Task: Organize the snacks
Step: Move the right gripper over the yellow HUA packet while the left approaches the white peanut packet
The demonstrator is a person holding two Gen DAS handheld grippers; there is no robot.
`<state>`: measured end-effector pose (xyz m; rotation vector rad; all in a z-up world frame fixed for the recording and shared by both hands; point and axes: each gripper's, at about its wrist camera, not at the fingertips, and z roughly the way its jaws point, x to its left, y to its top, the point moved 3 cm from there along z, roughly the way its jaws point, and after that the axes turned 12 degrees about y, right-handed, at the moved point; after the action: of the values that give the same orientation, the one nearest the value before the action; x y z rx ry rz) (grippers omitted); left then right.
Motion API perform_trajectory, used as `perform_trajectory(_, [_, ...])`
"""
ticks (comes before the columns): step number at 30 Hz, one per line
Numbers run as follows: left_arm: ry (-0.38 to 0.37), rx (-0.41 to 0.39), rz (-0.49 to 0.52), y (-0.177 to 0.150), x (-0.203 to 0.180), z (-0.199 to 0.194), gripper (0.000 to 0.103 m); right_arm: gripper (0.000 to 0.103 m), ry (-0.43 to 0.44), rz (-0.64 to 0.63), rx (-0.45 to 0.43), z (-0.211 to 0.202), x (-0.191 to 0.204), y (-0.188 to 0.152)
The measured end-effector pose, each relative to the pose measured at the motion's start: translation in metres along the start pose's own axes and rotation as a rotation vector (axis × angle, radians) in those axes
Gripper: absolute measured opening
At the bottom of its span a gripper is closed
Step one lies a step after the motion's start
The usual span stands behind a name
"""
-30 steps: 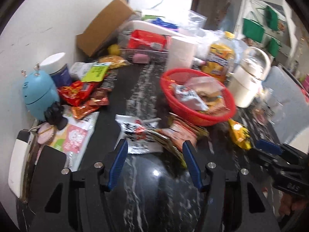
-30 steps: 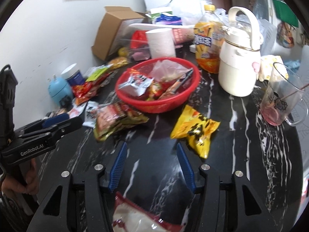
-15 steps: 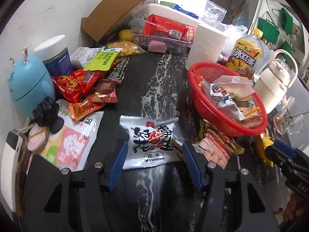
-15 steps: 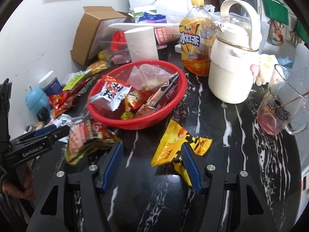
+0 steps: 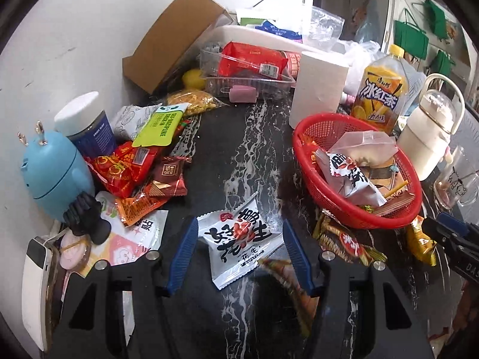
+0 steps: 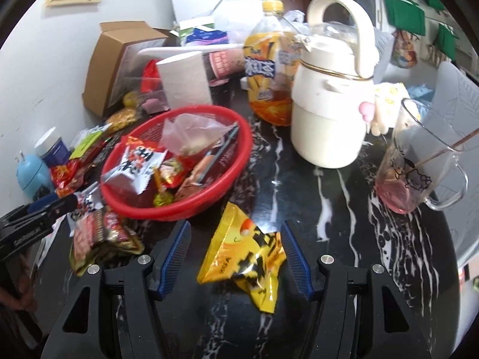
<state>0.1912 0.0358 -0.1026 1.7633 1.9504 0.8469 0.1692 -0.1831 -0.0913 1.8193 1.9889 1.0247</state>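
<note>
Straddling a flat white foil sachet [image 5: 239,246] printed with bold black characters, the left gripper [image 5: 241,252] stands with its ribbed blue pads [image 5: 182,254] apart on either side of it, not pressing it. The sachet lies creased on the glossy black, white-veined tabletop [image 5: 239,155], near its front edge in the left view.

The right gripper [image 6: 235,254] is likewise parted around a crinkled yellow packet [image 6: 242,257] with black lettering; its jaws have just been opening, and neither pad squeezes the packet. The packet lies flat on the stone, just in front of the basket.

A round red basket [image 6: 233,179] of plastic mesh sits mid-table, holding a second white sachet [image 6: 134,164], a clear zip bag [image 6: 191,131] and small bright wrappers. A shiny brown-and-red pack [image 6: 101,236] rests against the basket's near-left rim.

Along the left edge, by the wall, lie a heap of red foil packs [image 5: 125,167], a lime-green pouch [image 5: 163,128], a smooth blue egg-shaped gadget [image 5: 54,173] and a dark jar [image 5: 86,125] with a white cap.

Towards the back edge stand a white paper roll [image 5: 318,89], an amber tea bottle [image 5: 380,95], a cream jug [image 6: 329,113] with a looped handle, and an open cardboard box [image 5: 176,33]. A clear glass mug [image 6: 416,161] stands at the right.
</note>
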Motion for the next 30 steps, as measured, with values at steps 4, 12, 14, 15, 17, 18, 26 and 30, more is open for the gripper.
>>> perform_trajectory(4, [0.024, 0.055, -0.016, 0.0, -0.001, 0.014, 0.058, 0.063, -0.012, 0.042, 0.042, 0.01, -0.009, 0.001])
perform_trajectory(12, [0.043, 0.11, -0.011, 0.003, -0.005, 0.041, 0.063, 0.066, -0.046, 0.038, 0.132, 0.035, -0.011, -0.009])
perform_trajectory(14, [0.048, 0.109, 0.007, 0.005, -0.008, 0.043, 0.078, 0.066, -0.042, 0.021, 0.139, 0.036, -0.009, -0.011])
perform_trajectory(15, [0.044, 0.111, 0.015, 0.006, -0.01, 0.044, 0.08, 0.065, -0.039, 0.015, 0.137, 0.036, -0.008, -0.012])
perform_trajectory(17, [0.031, 0.106, 0.028, 0.007, -0.013, 0.046, 0.08, 0.055, -0.039, -0.004, 0.132, 0.036, -0.005, -0.013])
perform_trajectory(18, [0.027, 0.101, 0.038, 0.007, -0.015, 0.046, 0.08, 0.054, -0.043, -0.014, 0.132, 0.035, -0.005, -0.014])
perform_trajectory(26, [-0.007, 0.015, 0.04, 0.018, -0.015, 0.031, 0.08, 0.054, -0.025, 0.002, 0.126, 0.036, -0.008, -0.012])
perform_trajectory(30, [0.033, 0.028, 0.032, 0.025, -0.017, 0.035, 0.08, 0.054, -0.02, 0.008, 0.13, 0.038, -0.01, -0.008])
